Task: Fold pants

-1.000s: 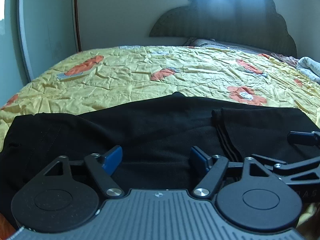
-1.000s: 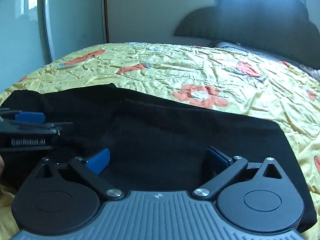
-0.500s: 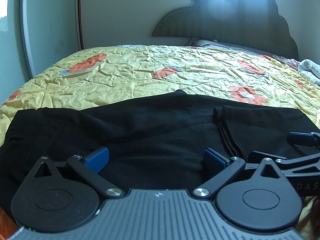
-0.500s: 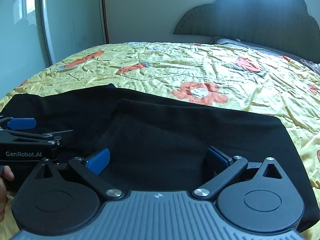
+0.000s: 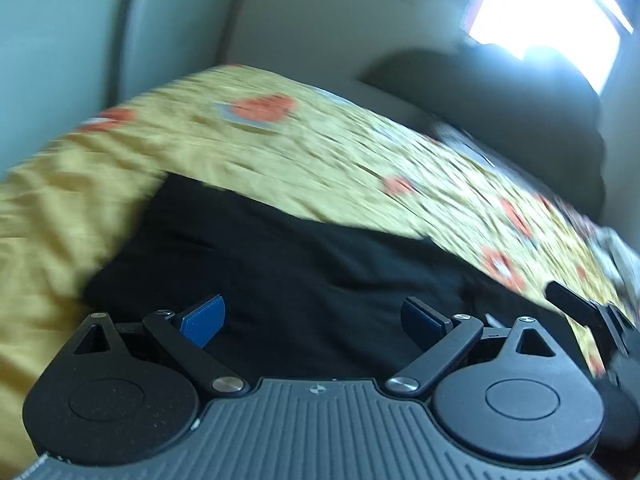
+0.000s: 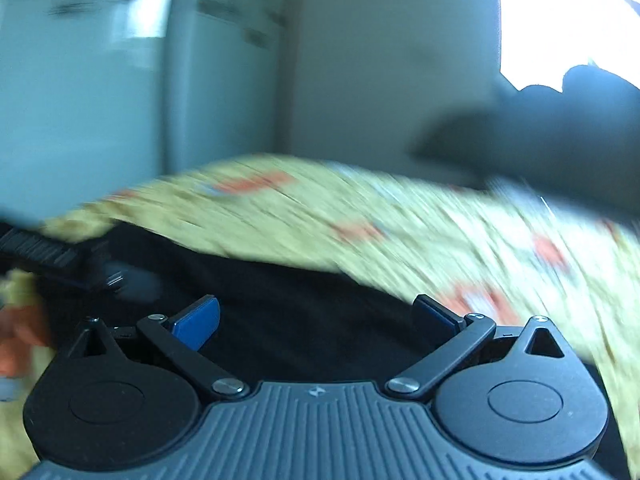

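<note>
The left gripper (image 5: 312, 318) is seen with its 2 blue-padded fingers (image 5: 202, 320) spread wide and nothing held between them. Black cloth lies in the gap beyond the pads, but whether it is touched cannot be told. The right gripper (image 6: 316, 318) is likewise spread wide and holds nothing, its blue pads (image 6: 196, 322) set over the same dark fabric.

Outward from both grippers, the black pants (image 5: 304, 264) are spread flat across the near part of the bed, running from left to right. In the left wrist view the other gripper's black finger is seen at the far right edge; in the right wrist view a dark tool body is seen at the left, too blurred to be read. Beyond the pants, the yellow bedspread (image 5: 280, 160) with orange flowers extends to the far side, where a dark headboard (image 5: 520, 112) stands under a bright window (image 5: 552, 4). Both views are tilted and heavily smeared.

The step in hand is judged to be between folds: nothing is gripped, and the tools appear to be in transit. For the next move, an edge of the pants would need to be approached low, pinched by both grippers, then lifted and carried evenly across so that the layers are laid without bunching.
</note>
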A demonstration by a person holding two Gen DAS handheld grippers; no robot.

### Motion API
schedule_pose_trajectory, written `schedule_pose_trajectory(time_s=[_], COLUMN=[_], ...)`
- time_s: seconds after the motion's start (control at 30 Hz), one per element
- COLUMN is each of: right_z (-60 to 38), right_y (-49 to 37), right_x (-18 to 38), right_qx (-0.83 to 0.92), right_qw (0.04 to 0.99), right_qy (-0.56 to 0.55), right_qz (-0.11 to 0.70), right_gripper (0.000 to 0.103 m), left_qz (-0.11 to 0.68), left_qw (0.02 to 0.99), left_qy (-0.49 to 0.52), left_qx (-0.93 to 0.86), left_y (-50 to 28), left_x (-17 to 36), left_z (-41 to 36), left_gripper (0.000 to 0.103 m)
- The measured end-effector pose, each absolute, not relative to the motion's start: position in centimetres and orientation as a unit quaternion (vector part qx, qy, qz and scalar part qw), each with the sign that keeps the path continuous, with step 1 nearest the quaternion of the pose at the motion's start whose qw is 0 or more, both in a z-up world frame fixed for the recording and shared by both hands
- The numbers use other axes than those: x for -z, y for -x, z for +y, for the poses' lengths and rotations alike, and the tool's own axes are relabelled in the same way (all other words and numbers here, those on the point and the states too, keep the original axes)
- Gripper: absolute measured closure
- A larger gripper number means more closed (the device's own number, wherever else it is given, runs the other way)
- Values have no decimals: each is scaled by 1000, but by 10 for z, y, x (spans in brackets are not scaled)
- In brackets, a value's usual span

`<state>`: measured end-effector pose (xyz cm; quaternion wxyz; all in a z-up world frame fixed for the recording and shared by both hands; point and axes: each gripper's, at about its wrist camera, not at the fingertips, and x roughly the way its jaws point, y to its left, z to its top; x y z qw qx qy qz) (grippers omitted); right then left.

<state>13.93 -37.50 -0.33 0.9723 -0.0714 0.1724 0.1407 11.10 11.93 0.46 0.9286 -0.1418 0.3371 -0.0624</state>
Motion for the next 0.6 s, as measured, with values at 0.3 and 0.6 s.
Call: schedule_pose_trajectory(time_s=[0.3,0.6], right_z=[-242,-191], right_y=[-115,-107], right_x=[15,46], right_qx=[-251,-277], right_qw=[916,858], right_qy=[288,413], right_qz=[120,124], right_gripper=[0,42], left_qz=[376,416], left_qw=[888,815], left_qy=[266,397], left_qx=[9,69], left_y=[-106,-109], left_x=[-14,13], left_z=[220,249], left_gripper=[7,8])
